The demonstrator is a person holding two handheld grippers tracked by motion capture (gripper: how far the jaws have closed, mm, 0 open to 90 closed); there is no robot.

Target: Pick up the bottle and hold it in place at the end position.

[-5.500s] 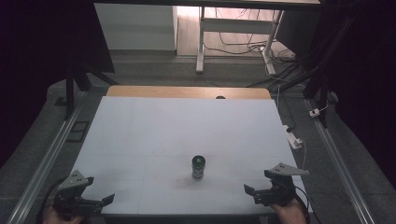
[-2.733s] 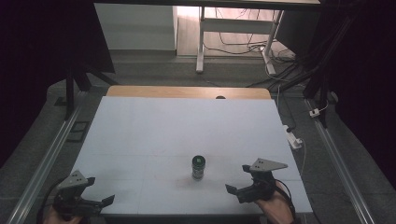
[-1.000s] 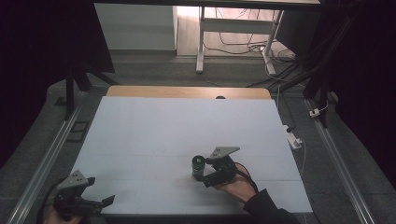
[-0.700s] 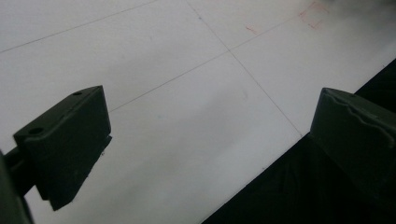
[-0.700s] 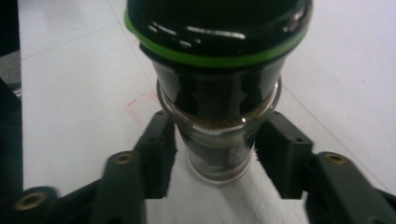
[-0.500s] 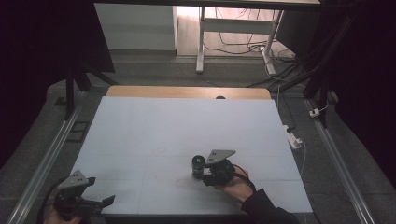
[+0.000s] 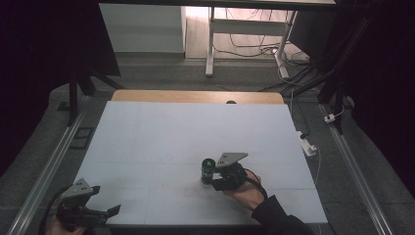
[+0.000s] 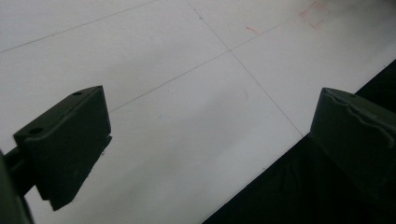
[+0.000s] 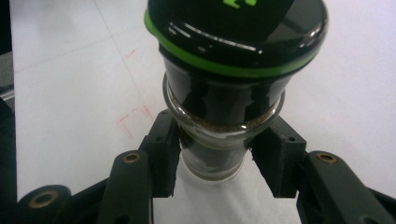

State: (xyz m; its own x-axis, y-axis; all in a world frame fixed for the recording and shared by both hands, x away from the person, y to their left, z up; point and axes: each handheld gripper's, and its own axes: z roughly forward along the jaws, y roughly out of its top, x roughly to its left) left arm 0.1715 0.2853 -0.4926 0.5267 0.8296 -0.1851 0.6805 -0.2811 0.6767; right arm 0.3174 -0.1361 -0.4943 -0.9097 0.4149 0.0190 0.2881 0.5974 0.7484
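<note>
A small dark jar (image 7: 208, 169) with a black lid ringed in green stands upright on the white table (image 7: 195, 127), near the front middle. My right gripper (image 7: 212, 179) reaches it from the right, its jaws closed against the jar's lower glass body. In the right gripper view the jar (image 9: 233, 56) rises between the two pads (image 9: 164, 149), with my right gripper (image 9: 215, 161) gripping it just above the table. My left gripper (image 7: 108, 213) hovers at the front left corner, open and holding nothing. The left gripper view shows my left gripper (image 8: 210, 140) with jaws wide apart over the table's front edge.
A white power strip (image 7: 308, 145) lies off the table's right edge. A wooden strip (image 7: 195, 96) borders the far side. Metal rails (image 7: 44, 169) run along both sides. A small red square mark (image 9: 135, 119) is drawn on the table beside the jar.
My right gripper travelled from the front right corner leftward to the jar and closed its jaws around it. The left gripper stayed in place.
</note>
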